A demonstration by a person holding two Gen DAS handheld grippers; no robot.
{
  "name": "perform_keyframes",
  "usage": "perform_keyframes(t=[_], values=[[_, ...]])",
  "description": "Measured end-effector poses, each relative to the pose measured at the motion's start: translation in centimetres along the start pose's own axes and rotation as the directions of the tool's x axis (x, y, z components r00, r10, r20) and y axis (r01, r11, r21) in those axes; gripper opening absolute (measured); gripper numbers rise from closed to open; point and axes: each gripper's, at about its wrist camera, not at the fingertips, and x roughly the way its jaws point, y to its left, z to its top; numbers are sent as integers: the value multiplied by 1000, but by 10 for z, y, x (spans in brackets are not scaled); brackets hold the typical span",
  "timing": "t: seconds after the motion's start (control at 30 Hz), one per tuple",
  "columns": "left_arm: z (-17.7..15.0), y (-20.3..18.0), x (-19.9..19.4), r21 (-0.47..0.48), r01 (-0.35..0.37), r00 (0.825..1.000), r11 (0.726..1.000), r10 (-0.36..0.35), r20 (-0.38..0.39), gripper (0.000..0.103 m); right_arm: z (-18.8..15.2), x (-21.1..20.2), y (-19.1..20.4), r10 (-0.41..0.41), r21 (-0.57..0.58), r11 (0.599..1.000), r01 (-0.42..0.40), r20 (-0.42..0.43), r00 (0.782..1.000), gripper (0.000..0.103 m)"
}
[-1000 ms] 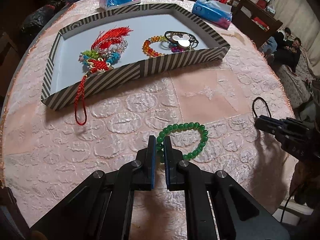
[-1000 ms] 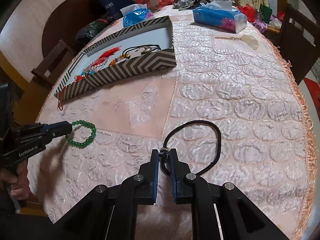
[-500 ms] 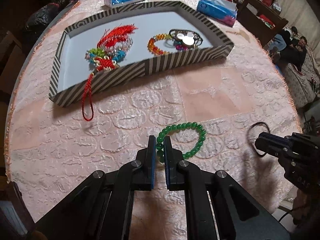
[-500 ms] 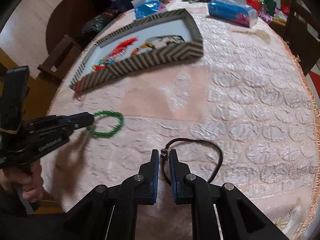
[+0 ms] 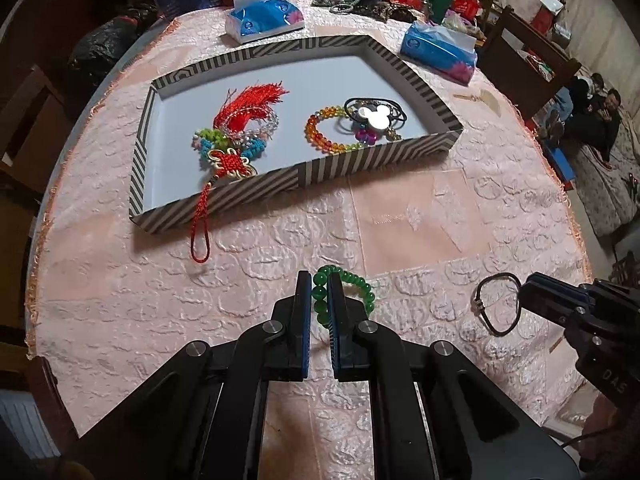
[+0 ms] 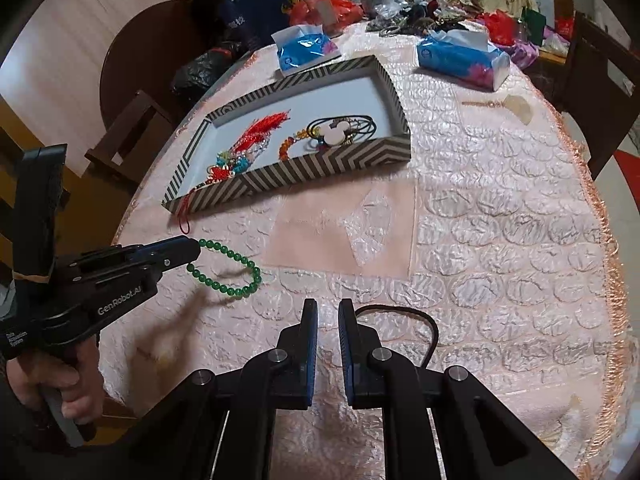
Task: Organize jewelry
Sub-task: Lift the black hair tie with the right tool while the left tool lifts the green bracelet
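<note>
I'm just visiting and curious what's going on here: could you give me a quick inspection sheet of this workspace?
Surface: round table under pink embossed tablecloth.
Job's things: striped shallow cardboard tray holding red tasselled knot charm, amber bead bracelet, black cords with a white mouse-shaped pendant.
Clutter: two blue tissue packs, bags and trinkets at the far edge.
Grippers: left gripper shut on green bead bracelet; right gripper shut on black cord loop; both loops lifted.
Cables: nothing seen.
Surroundings: wooden chairs; people seated far right.
</note>
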Motion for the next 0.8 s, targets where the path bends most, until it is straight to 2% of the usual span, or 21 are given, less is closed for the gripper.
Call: perform_keyframes(t=[0.8], values=[[10,13,3,-28,-38,999,999,39,15,6,10,-4,16,-25,-45,999,26,17,1000,10]])
